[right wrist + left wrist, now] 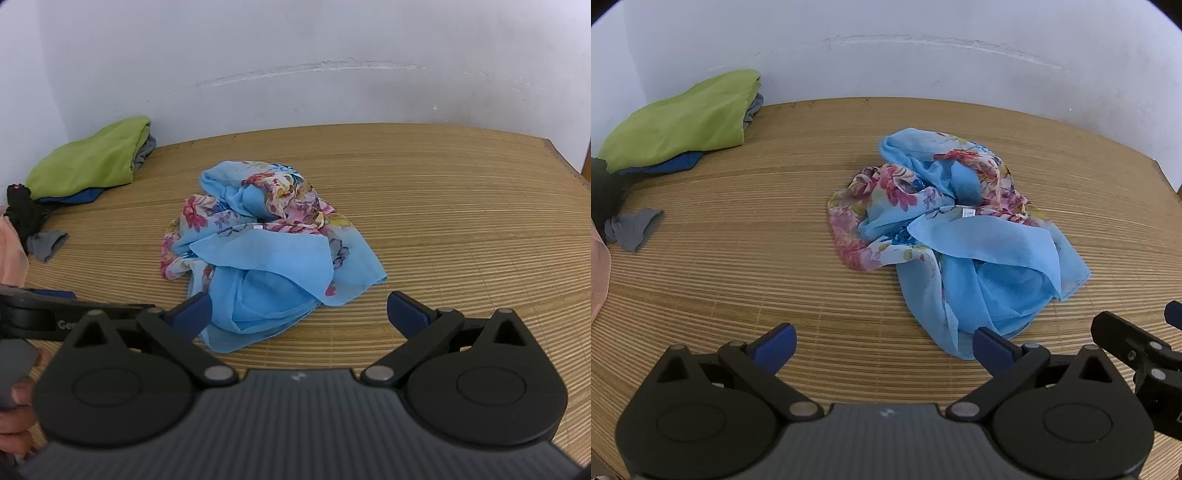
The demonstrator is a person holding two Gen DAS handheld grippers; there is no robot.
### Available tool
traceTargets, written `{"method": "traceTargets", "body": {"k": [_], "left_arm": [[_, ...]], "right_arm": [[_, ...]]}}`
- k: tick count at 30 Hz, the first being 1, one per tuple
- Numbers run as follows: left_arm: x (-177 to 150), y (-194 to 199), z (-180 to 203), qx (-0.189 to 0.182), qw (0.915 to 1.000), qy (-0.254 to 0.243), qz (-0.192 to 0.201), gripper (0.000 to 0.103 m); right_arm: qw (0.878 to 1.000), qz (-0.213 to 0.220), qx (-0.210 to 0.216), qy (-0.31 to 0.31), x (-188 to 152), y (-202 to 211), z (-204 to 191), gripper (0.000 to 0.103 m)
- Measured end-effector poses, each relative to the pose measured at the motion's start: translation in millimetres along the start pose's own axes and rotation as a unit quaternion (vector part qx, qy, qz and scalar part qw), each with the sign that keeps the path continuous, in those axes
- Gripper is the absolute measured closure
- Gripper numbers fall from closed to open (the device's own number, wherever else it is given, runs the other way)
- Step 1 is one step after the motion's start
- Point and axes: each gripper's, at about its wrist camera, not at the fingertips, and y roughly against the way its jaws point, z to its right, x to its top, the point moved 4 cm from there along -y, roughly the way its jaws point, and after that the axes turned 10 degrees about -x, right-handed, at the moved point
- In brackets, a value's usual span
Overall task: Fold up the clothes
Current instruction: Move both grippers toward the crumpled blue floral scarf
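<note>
A crumpled light-blue scarf with pink and red flowers (945, 236) (266, 254) lies in a heap on the bamboo mat (738, 280) (461, 229). My left gripper (882, 345) stands open just short of the scarf's near edge, nothing between its blue pads. Its right pad (991, 343) sits close to the lowest fold. My right gripper (299, 314) is also open, its left pad (194, 310) in front of the scarf's near fold, apart from it as far as I can tell. Part of the right gripper (1134, 343) shows at the right edge of the left wrist view.
A folded green cloth (683, 122) (88, 162) lies on blue and grey garments at the back left by the white wall. A black garment (24, 214) and a grey one (635, 229) lie at the left. A person's hand (14, 424) holds the left gripper.
</note>
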Motion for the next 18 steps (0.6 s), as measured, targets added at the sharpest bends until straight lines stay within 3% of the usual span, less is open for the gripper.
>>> {"method": "traceTargets", "body": {"k": [5,18], "left_arm": [[-6,1,0,-0.014,0.9998,0.009,0.013,0.000],[-6,-7,-4,-0.002,1.0000,0.010,-0.001,0.000]], "right_arm": [[1.000,0.001,-0.001,0.002,3,1,-1,0.000],[1.000,0.005,0.003,0.009,1,2,-16,0.000]]}}
